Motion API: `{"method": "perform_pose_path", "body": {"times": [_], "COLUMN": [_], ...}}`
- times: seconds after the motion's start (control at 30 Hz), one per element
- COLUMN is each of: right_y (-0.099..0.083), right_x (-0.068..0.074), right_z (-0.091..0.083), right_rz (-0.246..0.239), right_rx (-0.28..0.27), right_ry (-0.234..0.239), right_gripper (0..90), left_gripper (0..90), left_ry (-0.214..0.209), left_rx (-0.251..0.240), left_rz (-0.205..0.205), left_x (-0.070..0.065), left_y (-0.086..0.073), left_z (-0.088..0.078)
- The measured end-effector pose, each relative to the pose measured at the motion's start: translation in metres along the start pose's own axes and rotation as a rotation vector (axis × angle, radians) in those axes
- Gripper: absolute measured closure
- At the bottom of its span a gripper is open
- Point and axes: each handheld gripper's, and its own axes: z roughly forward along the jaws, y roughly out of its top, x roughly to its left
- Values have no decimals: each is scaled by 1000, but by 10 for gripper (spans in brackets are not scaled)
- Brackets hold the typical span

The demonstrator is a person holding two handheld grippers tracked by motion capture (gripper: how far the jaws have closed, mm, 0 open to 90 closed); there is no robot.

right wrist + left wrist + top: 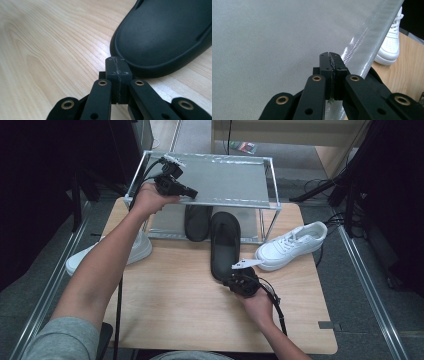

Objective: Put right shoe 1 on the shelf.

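my right claw [117, 60], shut and empty, touches the black shoe's [165, 35] toe on the table [50, 50]; a push could skew it. left claw [330, 55], shut, hovers over the rack shelf [267, 40].

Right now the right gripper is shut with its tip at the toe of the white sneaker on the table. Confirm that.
Not quite. The right gripper is shut, but its tip sits at the toe of the black shoe, not the white sneaker. The right gripper view shows it.
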Motion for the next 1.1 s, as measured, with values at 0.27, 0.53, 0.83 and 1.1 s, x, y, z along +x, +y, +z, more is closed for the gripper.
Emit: {"method": "perform_pose_path", "body": {"times": [0.27,0.53,0.83,1.1], "right_y": [0,2,16,24], "right_x": [-2,-2,-10,-16], "right_z": [9,12,14,20], "right_rz": [-15,-13,-12,1], "right_rx": [17,2,-28,-35], "right_ry": [-22,-38,-47,-48], "right_gripper": [900,900,900,900], "left_gripper": [900,900,900,900], "left_ry": [2,12,22,25], "left_rx": [-4,1,2,-16], "left_rz": [18,19,21,16], "left_x": [0,-1,-3,-3], "left_y": [-3,-2,-2,-5], "left_z": [1,2,2,2]}}
